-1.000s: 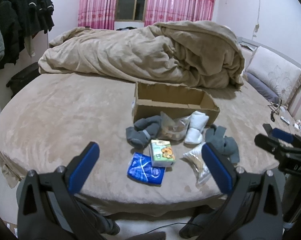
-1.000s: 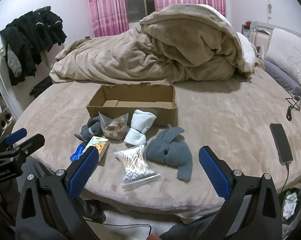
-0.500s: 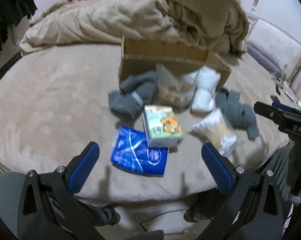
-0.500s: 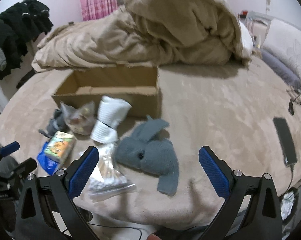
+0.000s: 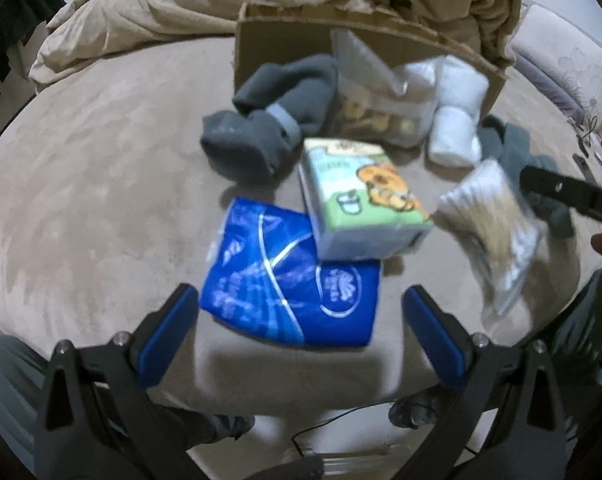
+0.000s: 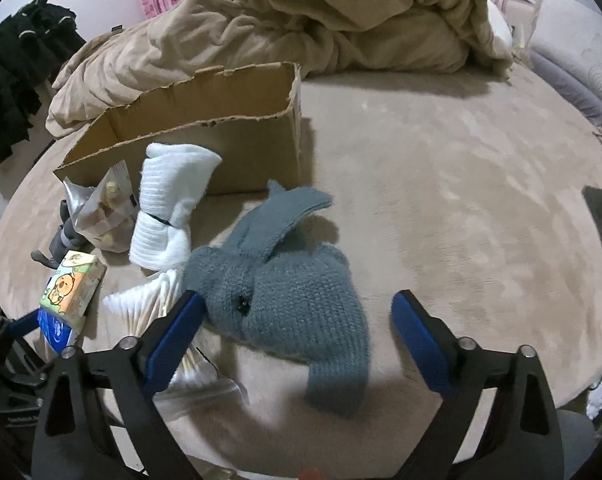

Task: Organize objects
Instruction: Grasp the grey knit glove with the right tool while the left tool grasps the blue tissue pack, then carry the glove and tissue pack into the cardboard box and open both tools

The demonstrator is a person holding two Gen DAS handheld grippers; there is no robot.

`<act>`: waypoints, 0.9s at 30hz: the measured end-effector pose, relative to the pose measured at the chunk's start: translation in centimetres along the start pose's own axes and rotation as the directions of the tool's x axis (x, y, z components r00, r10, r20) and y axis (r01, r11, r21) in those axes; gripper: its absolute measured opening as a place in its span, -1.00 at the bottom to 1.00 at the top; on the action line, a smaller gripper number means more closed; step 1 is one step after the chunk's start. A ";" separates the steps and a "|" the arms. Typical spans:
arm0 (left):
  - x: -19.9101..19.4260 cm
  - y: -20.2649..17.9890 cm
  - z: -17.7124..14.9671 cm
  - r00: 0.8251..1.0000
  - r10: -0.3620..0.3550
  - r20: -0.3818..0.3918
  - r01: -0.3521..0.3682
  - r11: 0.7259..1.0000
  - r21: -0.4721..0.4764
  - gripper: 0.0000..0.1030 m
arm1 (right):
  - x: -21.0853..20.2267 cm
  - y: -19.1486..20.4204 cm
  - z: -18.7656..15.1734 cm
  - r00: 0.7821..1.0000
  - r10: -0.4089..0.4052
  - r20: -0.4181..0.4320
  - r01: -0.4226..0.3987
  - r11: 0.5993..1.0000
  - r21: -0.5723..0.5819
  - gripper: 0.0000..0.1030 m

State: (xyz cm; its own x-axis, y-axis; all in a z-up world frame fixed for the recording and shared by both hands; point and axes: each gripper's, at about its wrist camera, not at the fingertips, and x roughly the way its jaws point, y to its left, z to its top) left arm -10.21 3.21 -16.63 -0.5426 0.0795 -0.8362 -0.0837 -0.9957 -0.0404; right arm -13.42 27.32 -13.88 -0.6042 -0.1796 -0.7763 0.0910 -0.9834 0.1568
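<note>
1 cardboard box [image 6: 205, 120] at 12, 3 sock bundles, 2 tissue packs, 2 bags, tan bed [image 6: 441, 200], both claws [image 5: 299, 328] [image 6: 295, 330] wide, right just narrowing, nothing gripped

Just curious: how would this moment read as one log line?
left claw: open over blue pack | right claw: open, just closing, over grey-blue knit

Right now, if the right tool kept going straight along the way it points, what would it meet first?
Most likely the grey-blue knitted sock bundle, which lies on the bed straight ahead of the open right tool, between its two fingers. Depth is hard to judge; the pads do not look to be touching it yet.
</note>
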 end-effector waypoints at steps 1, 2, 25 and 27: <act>0.1 0.1 0.0 1.000 0.010 0.002 -0.010 1.000 0.001 0.99 | 0.2 0.0 -0.1 1.000 0.008 0.002 -0.008 1.000 0.003 0.78; 0.1 0.0 -0.1 1.000 0.014 0.010 -0.014 1.000 0.009 0.99 | 0.3 0.1 -0.1 1.000 0.024 0.003 -0.024 1.000 0.005 0.74; -7.7 1.5 0.9 0.982 -0.004 0.188 0.011 0.999 -0.037 0.41 | -5.7 0.2 1.0 0.982 0.133 0.133 -0.133 0.991 -0.010 -0.06; -8.8 1.4 1.2 0.978 -0.011 0.210 0.020 0.999 -0.038 0.41 | -6.6 0.4 1.3 0.979 0.137 0.151 -0.136 0.991 -0.018 -0.06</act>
State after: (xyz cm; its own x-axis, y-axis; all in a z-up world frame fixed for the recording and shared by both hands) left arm -6.56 1.21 -8.64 -0.7051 0.0990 -0.7022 -0.0627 -0.9950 -0.0774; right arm -10.41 28.15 -7.85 -0.6983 -0.3070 -0.6467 0.1861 -0.9502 0.2501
